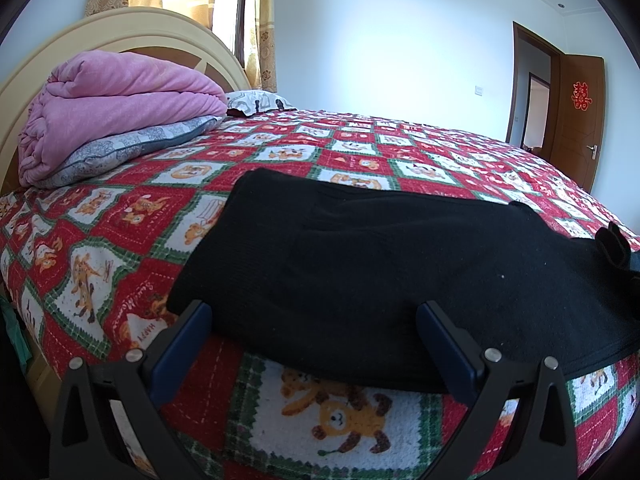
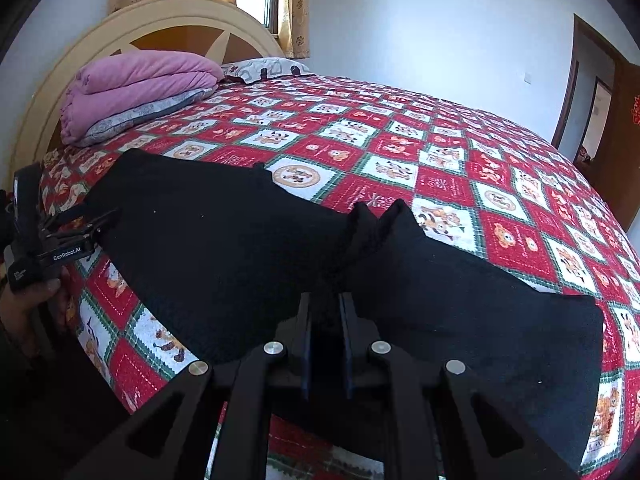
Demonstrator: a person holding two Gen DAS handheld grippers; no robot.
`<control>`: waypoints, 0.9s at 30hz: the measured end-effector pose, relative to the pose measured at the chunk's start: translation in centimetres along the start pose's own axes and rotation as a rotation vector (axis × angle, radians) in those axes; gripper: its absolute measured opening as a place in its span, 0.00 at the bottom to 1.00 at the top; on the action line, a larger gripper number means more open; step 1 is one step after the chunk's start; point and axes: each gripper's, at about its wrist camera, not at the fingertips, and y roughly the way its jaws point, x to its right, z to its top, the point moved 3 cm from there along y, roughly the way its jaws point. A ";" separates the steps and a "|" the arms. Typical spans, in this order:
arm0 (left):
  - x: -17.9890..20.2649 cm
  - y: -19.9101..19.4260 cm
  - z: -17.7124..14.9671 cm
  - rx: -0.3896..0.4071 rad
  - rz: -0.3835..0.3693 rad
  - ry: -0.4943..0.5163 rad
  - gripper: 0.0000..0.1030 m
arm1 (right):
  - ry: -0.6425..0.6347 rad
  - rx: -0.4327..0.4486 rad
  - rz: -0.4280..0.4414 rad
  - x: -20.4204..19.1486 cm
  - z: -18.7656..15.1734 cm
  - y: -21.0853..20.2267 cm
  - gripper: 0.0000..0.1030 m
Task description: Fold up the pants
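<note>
**Operator:** Right, left wrist view first. My left gripper [image 1: 316, 332] has its jaws wide, holding nothing. The black pants [image 1: 360, 264] lie flat on the bed [image 1: 100, 240], their near hem running between the two blue pads [image 1: 184, 344]. I can't tell whether the pads touch the cloth or merely stand beside it.

**Observer:** What worries you from there?

**Operator:** If I close now, I'd judge I could pinch the patterned bedspread [image 1: 336, 420] along with the hem and drag both. Cloth at three o'clock rises into a bunch near the picture's edge, so the fabric is already uneven.

**Observer:** And the right wrist view?

**Operator:** My right gripper [image 2: 327, 316] has its jaws narrow, clamped on a gathered ridge of the pants [image 2: 224, 248] that stands up at twelve o'clock from the fingertips. The rest spreads out toward nine and four o'clock. The left gripper [image 2: 96, 220] shows at nine o'clock, at the far edge of the garment, with a hand [image 2: 28, 300] below it.

**Observer:** Risk there?

**Operator:** The pinch looks small. Pulling it sideways could let the dark knit slip out, or carry only one layer and leave a crooked fold.
</note>
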 end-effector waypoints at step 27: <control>-0.4 -0.2 0.0 0.002 0.001 -0.005 1.00 | -0.256 -0.031 -0.121 -4.6 -1.4 1.7 0.25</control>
